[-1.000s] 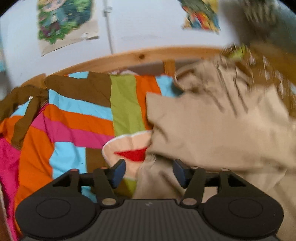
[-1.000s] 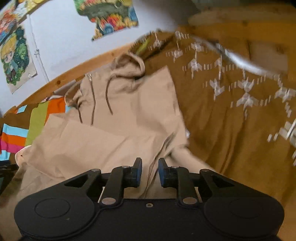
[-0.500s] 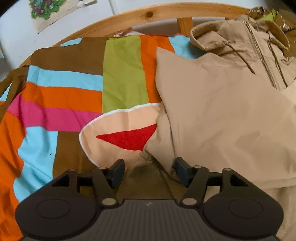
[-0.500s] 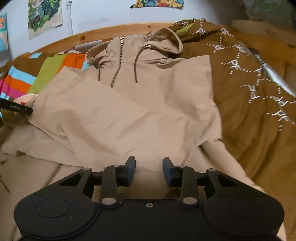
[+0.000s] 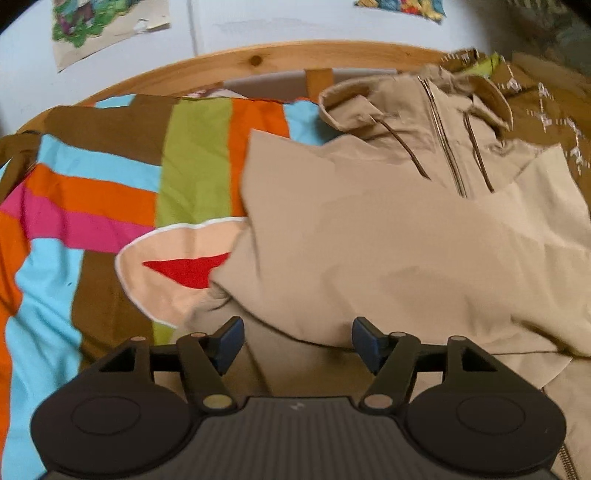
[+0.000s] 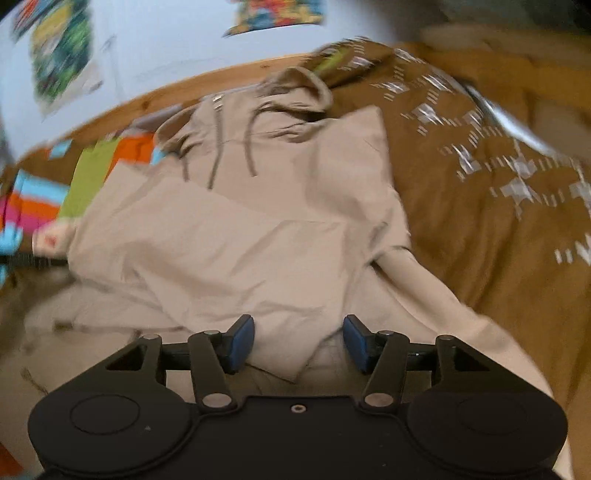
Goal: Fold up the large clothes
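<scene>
Beige zip hoodie (image 5: 406,240) spread flat on the bed, hood (image 5: 417,96) toward the wooden headboard (image 5: 258,59), zipper and two drawstrings running down from the collar. Both sleeves folded inward over the chest, forming a broad layered panel across the middle. Left gripper (image 5: 297,341) low over the near left part of the garment, jaws set wide apart, nothing between the blue pads; folded sleeve edge just ahead of the fingertips, a darker shadowed fold directly between them. Whether the pads touch the cloth, not clear. Right gripper (image 6: 298,341) likewise spread wide and empty, over the near right portion of the hoodie (image 6: 240,240), a pointed corner of the folded layer lying between its two fingers, slightly nearer the left one. Right sleeve trailing off along the right side past that gripper toward the lower right. Under the hoodie's left side, a patchwork blanket (image 5: 92,192) in orange, pink, light blue, green and brown blocks, with a peach shape bearing a red wedge just beside the sleeve fold. Under its right side, a brown blanket (image 6: 498,221) with pale printed marks. Right view blurred. Colourful posters (image 5: 107,26) on the pale wall behind the headboard.
</scene>
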A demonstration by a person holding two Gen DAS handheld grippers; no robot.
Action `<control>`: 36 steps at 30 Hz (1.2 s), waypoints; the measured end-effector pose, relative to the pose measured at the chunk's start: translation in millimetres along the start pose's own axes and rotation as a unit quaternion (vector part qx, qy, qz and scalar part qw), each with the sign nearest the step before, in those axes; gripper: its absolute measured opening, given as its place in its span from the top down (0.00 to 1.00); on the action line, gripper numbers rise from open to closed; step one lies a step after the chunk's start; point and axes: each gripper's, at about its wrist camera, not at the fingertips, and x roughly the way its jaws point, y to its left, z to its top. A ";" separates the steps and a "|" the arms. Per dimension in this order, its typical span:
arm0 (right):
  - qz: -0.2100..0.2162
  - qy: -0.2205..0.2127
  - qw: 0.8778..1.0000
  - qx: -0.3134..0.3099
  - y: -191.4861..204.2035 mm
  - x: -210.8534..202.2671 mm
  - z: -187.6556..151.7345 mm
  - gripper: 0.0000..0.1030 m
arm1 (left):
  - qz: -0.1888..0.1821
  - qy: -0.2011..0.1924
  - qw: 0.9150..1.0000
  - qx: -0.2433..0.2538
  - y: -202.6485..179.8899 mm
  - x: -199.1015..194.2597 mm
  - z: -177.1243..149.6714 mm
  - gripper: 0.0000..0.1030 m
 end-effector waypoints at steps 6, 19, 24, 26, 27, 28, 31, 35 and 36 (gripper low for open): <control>0.030 0.008 0.997 0.069 -18.1 10.2 -0.9 0.73 | 0.037 0.044 0.998 0.014 -8.9 21.2 0.0 0.32; -0.009 -0.002 0.999 0.038 -19.8 11.7 -1.4 0.89 | 0.040 0.035 0.998 -0.025 2.0 5.8 -10.0 0.24; -0.025 -0.038 0.999 0.007 -8.4 -6.3 5.9 0.74 | 0.045 0.053 0.998 -0.009 -14.8 2.2 -14.7 0.20; -0.018 -0.034 0.999 -0.016 -1.4 -6.8 3.7 0.63 | 0.069 0.055 0.996 0.004 -24.6 4.6 -15.6 0.18; -0.020 -0.023 0.999 -0.032 2.5 -3.6 1.9 0.62 | 0.072 0.055 0.996 0.000 -26.7 4.4 -14.5 0.18; -0.028 -0.003 0.998 -0.054 8.6 2.4 -2.2 0.60 | 0.067 0.059 0.996 -0.009 -27.0 4.0 -13.4 0.18; -0.031 -0.005 0.997 -0.068 10.3 4.3 -13.0 0.60 | 0.061 0.071 0.995 -0.039 -24.6 -1.8 -10.1 0.18; -0.001 -0.034 0.998 -0.045 7.5 -15.5 0.1 0.53 | 0.048 0.047 0.996 -0.060 -21.3 -34.8 3.9 0.13; 0.003 -0.047 0.998 -0.042 8.5 -21.1 4.7 0.50 | 0.046 0.042 0.996 -0.061 -20.5 -46.8 10.7 0.12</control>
